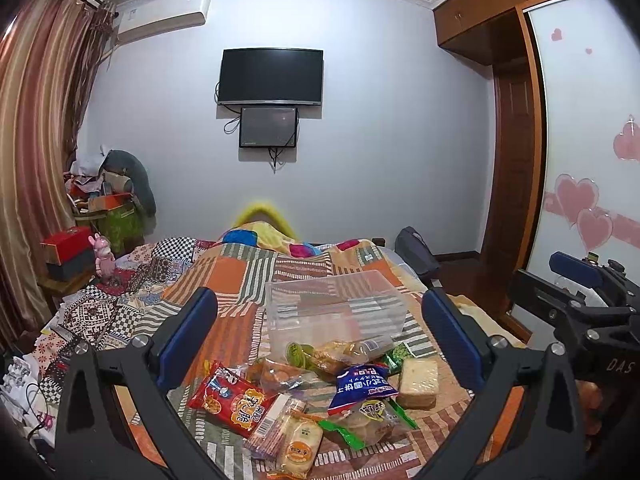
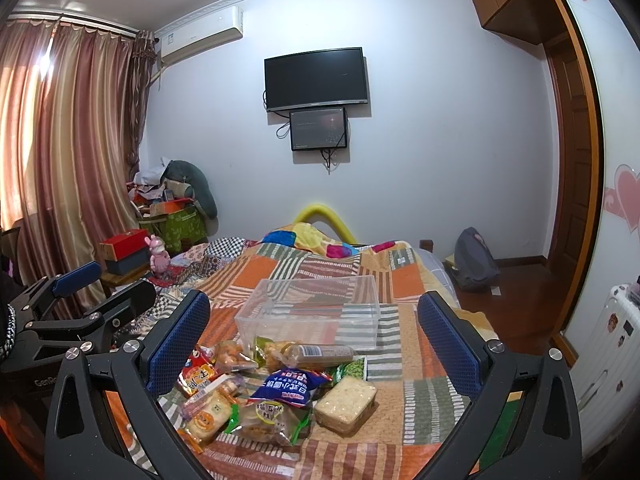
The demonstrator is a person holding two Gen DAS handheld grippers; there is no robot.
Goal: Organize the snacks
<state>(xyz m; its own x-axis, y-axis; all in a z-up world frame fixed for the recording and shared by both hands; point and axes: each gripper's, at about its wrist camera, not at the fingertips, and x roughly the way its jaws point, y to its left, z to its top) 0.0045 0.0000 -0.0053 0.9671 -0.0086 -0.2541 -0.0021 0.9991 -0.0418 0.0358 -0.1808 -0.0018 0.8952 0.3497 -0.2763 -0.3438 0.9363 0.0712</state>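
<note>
Clear rectangular plastic bin on patchwork quilt; pile of wrapped snack packets just in front of bin. Left gripper and right gripper both spread wide, nothing held, above the packets.

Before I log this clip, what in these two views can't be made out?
- Both views: pile bottom, covered by blue packet and red packet.
- Left view: clear box front base, hidden by snacks.
- Right view: small green packet, mostly covered.
- Packet print: too small.
</note>
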